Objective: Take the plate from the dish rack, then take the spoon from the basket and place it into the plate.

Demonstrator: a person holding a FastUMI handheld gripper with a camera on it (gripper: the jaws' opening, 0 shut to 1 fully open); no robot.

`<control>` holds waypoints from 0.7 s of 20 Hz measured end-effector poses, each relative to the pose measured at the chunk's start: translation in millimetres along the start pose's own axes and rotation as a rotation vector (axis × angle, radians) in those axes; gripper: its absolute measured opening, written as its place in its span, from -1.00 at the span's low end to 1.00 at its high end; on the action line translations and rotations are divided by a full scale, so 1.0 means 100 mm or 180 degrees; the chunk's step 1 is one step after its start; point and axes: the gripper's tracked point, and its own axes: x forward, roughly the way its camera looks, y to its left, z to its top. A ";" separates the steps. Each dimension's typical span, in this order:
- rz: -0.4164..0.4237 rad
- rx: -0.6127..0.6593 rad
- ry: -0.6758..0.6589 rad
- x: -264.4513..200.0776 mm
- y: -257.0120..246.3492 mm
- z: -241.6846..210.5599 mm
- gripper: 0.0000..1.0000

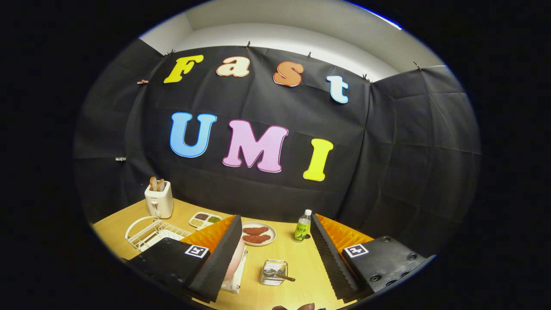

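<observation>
Gripper [275, 254] held above the wooden table [297, 262], fingers spread wide, nothing between them. Spoon [277, 274] lies in a small clear basket [273, 272] just ahead of the fingers, between them, handle poking out over the rim toward the right finger. Pale plate [234, 269] sits partly hidden behind the left finger, tilted, seemingly leaning on a stand; cannot tell if it counts as already out of the white wire dish rack [150, 232] further left. Beyond: plate of sausages [257, 234], green bottle [302, 226], toaster [159, 199], divided snack tray [205, 219]. Judgement: spoon looks metal, so light, stiff and slick; thin handle will twist if pinched off-centre. Best hold is across the projecting handle, clear of the basket wall. Plate likely rigid, smooth, breakable; take it by the rim, firmly.
</observation>
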 end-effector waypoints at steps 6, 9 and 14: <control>0.0109 0.0008 0.0602 0.30 0.42 -0.50 0.96; 0.0127 -0.0009 0.0996 0.51 0.61 -0.85 0.96; 0.0066 0.0102 0.1546 0.85 0.81 -1.39 0.93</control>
